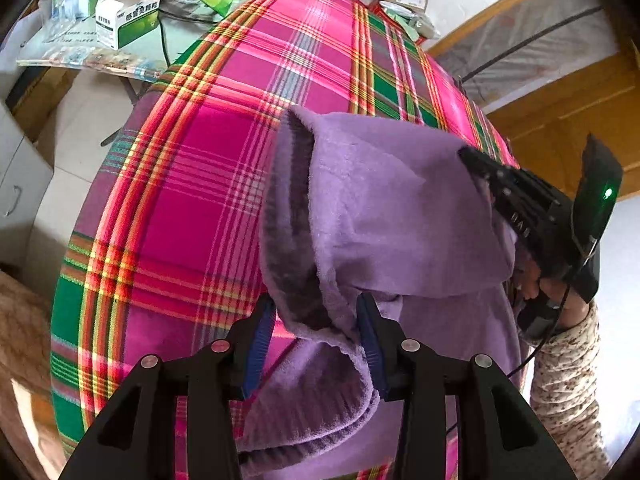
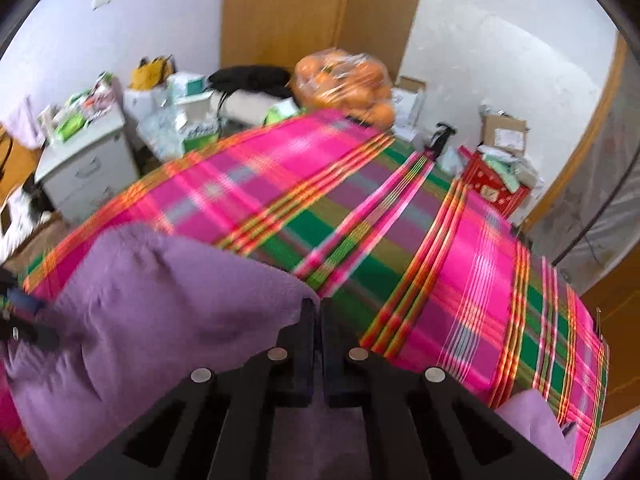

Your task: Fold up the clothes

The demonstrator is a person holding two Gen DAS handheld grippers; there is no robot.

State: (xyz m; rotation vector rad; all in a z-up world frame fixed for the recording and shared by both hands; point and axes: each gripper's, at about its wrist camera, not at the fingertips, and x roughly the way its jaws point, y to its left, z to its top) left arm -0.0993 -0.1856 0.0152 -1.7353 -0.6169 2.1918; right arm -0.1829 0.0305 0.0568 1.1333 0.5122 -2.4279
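A purple fleece garment [image 1: 392,216] lies on a bed covered with pink plaid cloth [image 1: 192,200]. My left gripper [image 1: 316,340] is open, its blue pads [image 1: 258,344] standing either side of a rolled edge of the garment without pinching it. My right gripper [image 2: 320,310] is shut on a corner of the purple garment [image 2: 168,304] and holds that part lifted and folded over the rest. In the left wrist view the right gripper [image 1: 480,168] comes in from the right, held by a hand in a floral sleeve [image 1: 568,376].
Medicine boxes [image 1: 124,20] clutter a side table at the bed's far left. A bag of oranges [image 2: 344,80], a red box [image 2: 496,188] and a cardboard box [image 2: 504,132] sit beyond the far edge. A white drawer cabinet [image 2: 88,172] stands left; a wooden door [image 1: 580,100] is right.
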